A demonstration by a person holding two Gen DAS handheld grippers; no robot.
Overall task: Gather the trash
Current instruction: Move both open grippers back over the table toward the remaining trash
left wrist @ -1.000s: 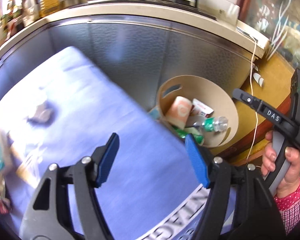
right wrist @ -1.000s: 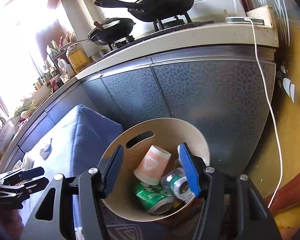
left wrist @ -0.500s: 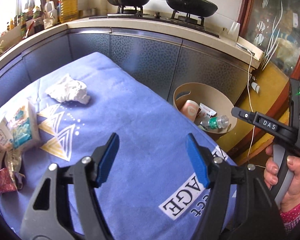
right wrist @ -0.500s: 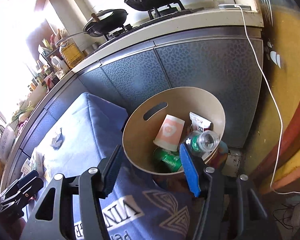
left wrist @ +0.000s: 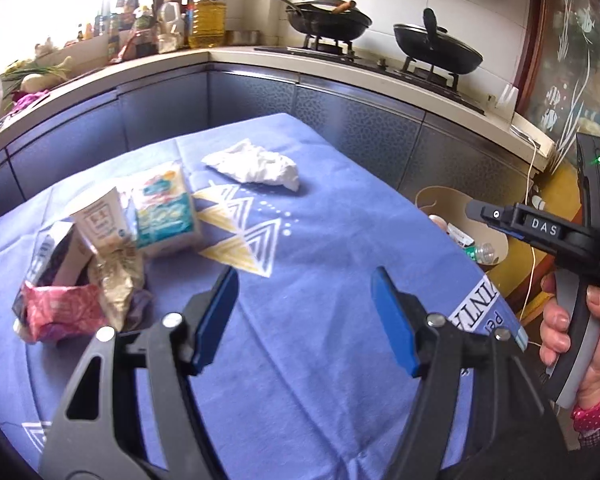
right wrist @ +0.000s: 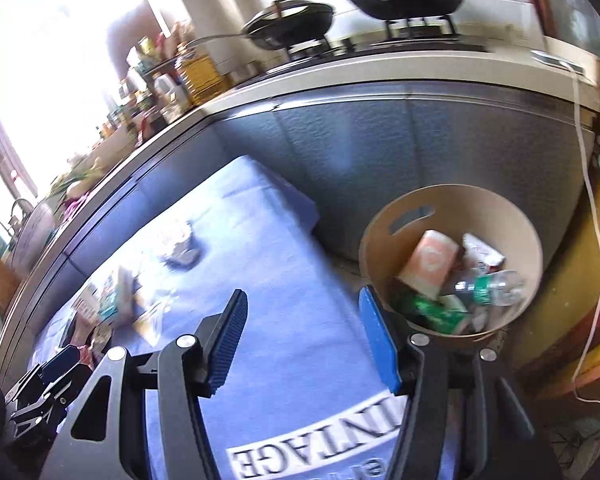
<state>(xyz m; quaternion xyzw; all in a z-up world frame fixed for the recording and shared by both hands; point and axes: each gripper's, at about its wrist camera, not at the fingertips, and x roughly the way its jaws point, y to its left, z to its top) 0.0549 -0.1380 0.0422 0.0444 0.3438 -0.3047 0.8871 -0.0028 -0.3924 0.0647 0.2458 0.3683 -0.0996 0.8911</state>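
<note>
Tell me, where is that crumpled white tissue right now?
In the left wrist view, the crumpled white tissue lies on the blue tablecloth, toward its far edge, right of the snack packets.

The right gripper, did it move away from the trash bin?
Yes. The right gripper backed off leftward: the bin sat between its fingers before and now lies right of them, blue cloth beneath.

Blue tablecloth (left wrist: 324,352) carries a crumpled tissue (left wrist: 256,166) and snack wrappers (left wrist: 100,256).

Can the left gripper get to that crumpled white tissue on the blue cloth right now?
Probably yes. The left gripper is open and empty, and only bare blue cloth lies between it and the crumpled white tissue; the snack packets sit off to its left.
</note>
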